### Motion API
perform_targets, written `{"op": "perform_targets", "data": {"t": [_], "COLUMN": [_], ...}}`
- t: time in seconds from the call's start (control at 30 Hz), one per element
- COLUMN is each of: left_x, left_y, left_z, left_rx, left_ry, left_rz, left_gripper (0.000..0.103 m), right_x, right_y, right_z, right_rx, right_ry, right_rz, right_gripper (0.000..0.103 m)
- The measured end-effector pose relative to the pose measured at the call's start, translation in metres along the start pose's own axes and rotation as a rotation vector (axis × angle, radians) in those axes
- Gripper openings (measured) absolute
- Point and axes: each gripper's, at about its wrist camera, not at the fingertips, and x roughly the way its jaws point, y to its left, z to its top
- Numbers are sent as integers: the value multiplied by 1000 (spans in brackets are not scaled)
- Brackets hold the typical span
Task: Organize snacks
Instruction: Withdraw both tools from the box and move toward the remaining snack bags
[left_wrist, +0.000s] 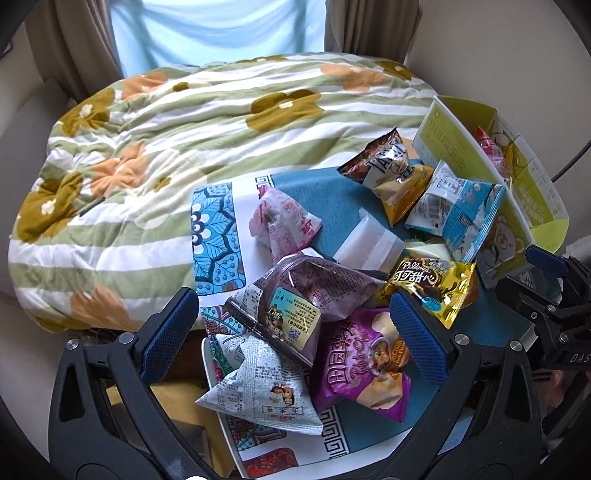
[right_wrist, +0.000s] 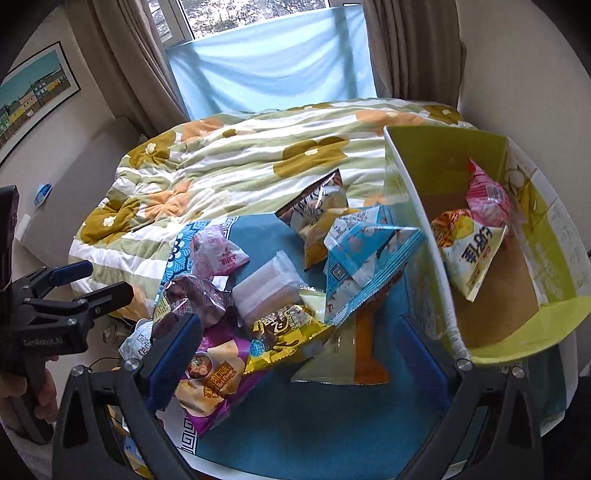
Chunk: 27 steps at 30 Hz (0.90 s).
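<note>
A heap of snack packets lies on a teal patterned mat (left_wrist: 306, 192) (right_wrist: 314, 417). My left gripper (left_wrist: 291, 306) is open above a dark purple bag (left_wrist: 314, 291), a grey-white packet (left_wrist: 262, 398) and a purple chips bag (left_wrist: 365, 365). A gold packet (left_wrist: 432, 288) (right_wrist: 284, 332) lies beside them. My right gripper (right_wrist: 297, 325) is open over the gold packet, the purple chips bag (right_wrist: 210, 380) and an olive-orange packet (right_wrist: 343, 354). At the right stands a green cardboard box (left_wrist: 447, 136) (right_wrist: 517, 347) holding a pink packet (right_wrist: 487, 199) and a yellow-white bag (right_wrist: 469, 251).
A blue packet (right_wrist: 362, 266), a brown-yellow bag (right_wrist: 317, 210), a clear white pack (right_wrist: 266, 284) and a pink packet (right_wrist: 218, 254) lie further back. A flowered quilt (left_wrist: 184, 129) covers the bed behind. The left gripper (right_wrist: 99, 280) shows at the left edge, held by a hand.
</note>
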Motion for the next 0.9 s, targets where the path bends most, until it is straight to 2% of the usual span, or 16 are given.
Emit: {"op": "perform_targets", "data": {"t": [0.1, 0.23, 0.43, 0.6, 0.67, 0.8, 0.9], "left_x": [24, 53, 85, 99, 101, 103, 104], "left_y": [6, 6, -1, -2, -1, -1, -2], "left_z": [-1, -1, -2, -4, -4, -5, -6], "left_rx": [30, 62, 98, 110, 122, 137, 155], "left_ry": [36, 76, 124, 146, 144, 144, 148], "left_rz": [-27, -72, -99, -111, -107, -108, -106], "left_gripper": [102, 102, 102, 102, 102, 102, 99], "right_x": [19, 40, 59, 71, 76, 79, 81], "right_y": [2, 5, 12, 16, 16, 18, 20], "right_z": [-10, -23, -35, -35, -36, -36, -35], "right_rx": [40, 69, 89, 62, 63, 34, 20], "right_ry": [29, 25, 5, 4, 7, -13, -20], "right_rz": [-12, -33, -31, -53, -54, -75, -83], "right_gripper": [103, 103, 102, 97, 91, 90, 84]}}
